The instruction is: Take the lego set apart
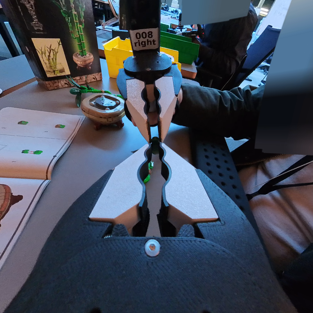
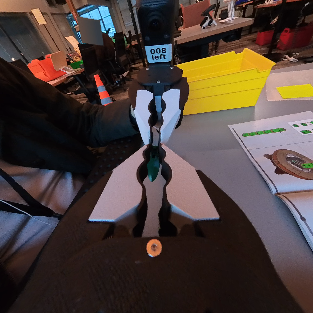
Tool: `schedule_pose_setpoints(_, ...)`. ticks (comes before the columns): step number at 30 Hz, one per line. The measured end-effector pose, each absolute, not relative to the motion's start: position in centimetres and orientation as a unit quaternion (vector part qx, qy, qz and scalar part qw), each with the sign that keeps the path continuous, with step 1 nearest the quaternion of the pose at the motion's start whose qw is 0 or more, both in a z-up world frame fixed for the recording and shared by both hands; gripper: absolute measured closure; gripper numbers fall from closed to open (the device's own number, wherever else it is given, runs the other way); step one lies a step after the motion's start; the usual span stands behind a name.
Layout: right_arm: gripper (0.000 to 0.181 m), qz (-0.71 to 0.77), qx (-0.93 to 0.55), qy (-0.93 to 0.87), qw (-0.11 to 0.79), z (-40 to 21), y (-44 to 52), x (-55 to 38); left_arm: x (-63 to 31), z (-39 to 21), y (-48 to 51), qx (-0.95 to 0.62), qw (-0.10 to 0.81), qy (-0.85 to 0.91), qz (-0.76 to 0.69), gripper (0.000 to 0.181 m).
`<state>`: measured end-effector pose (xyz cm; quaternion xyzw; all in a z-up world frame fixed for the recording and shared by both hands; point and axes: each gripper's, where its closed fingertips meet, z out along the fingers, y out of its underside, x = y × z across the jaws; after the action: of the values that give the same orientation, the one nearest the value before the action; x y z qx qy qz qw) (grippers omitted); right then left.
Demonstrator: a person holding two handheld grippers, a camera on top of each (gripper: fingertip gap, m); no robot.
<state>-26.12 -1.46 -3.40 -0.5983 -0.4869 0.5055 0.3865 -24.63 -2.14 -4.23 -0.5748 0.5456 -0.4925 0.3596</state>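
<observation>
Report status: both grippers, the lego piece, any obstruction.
Left gripper and right gripper tip to tip, both shut on dark green leaf piece. Piece held above table. Lego pot off to the side, nothing blocking.

Your left claw [image 1: 154, 146] and right claw [image 2: 154, 147] meet tip to tip, so most of the dark green piece [image 2: 153, 166] is covered where they pinch it. The instruction booklet [image 1: 33, 144] is cut off at the frame edge, and its small printed figures cannot be resolved.
</observation>
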Motion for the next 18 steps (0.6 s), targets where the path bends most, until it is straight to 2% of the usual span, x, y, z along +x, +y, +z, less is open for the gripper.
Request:
schedule_pose_setpoints(9,0.175,0.493,-0.607,-0.492,0.383,-3.9,-1.3,-26.0,-24.6,-4.6,-1.8,-0.587,0.358,0.543,-0.481,0.175)
schedule_pose_setpoints(18,0.175,0.516,-0.593,-0.475,0.396,-3.2,-0.7,-25.1,-24.6,-3.4,-1.1,-0.588,0.401,0.519,-0.474,0.177)
